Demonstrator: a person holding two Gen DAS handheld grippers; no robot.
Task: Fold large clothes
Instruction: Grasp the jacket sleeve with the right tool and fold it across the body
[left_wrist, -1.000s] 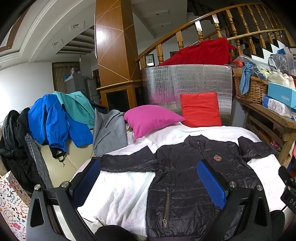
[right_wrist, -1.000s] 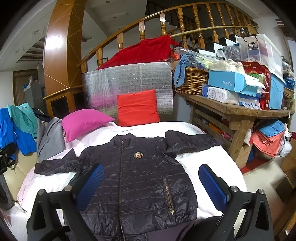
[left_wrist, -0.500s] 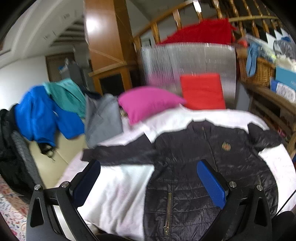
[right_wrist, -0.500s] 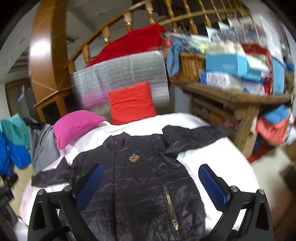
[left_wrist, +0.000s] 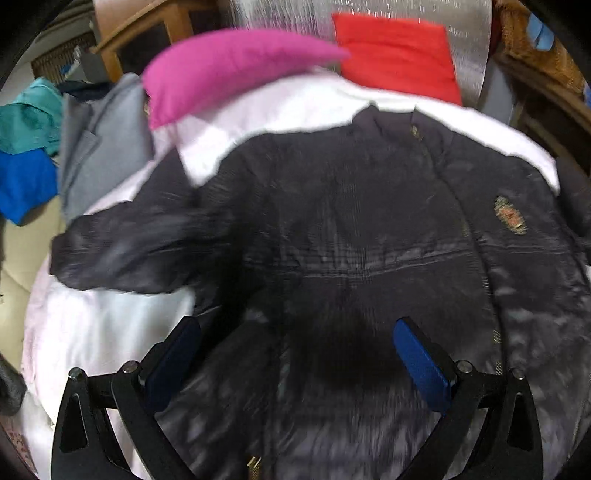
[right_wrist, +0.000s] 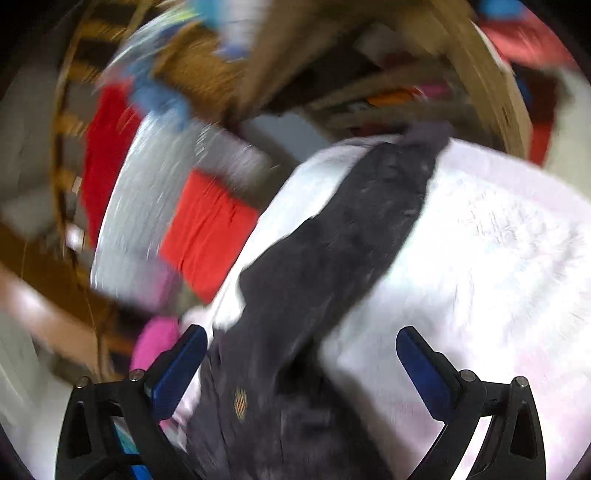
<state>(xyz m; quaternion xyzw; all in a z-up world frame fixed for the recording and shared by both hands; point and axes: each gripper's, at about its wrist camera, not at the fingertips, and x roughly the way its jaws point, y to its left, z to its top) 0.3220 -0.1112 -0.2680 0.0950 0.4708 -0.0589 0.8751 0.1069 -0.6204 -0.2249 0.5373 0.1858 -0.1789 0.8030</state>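
The bed (left_wrist: 122, 332) carries the dark jacket (left_wrist: 369, 229) spread flat, front up, collar toward the pillows (left_wrist: 229, 70) and sleeves out to each side. The left gripper (left_wrist: 295, 354) hangs over the jacket's body beside its left-hand sleeve, fingers wide and empty. The right gripper (right_wrist: 301, 360), also wide and empty, looks along the other sleeve (right_wrist: 354, 229), which runs straight away from it over bare sheet, probably the nearer grab.

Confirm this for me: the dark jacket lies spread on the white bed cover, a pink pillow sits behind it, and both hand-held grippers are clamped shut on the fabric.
Not quite. The dark jacket, white bed cover and pink pillow are as stated, but both wrist views show the left hand-held gripper and right hand-held gripper open, gripping nothing.
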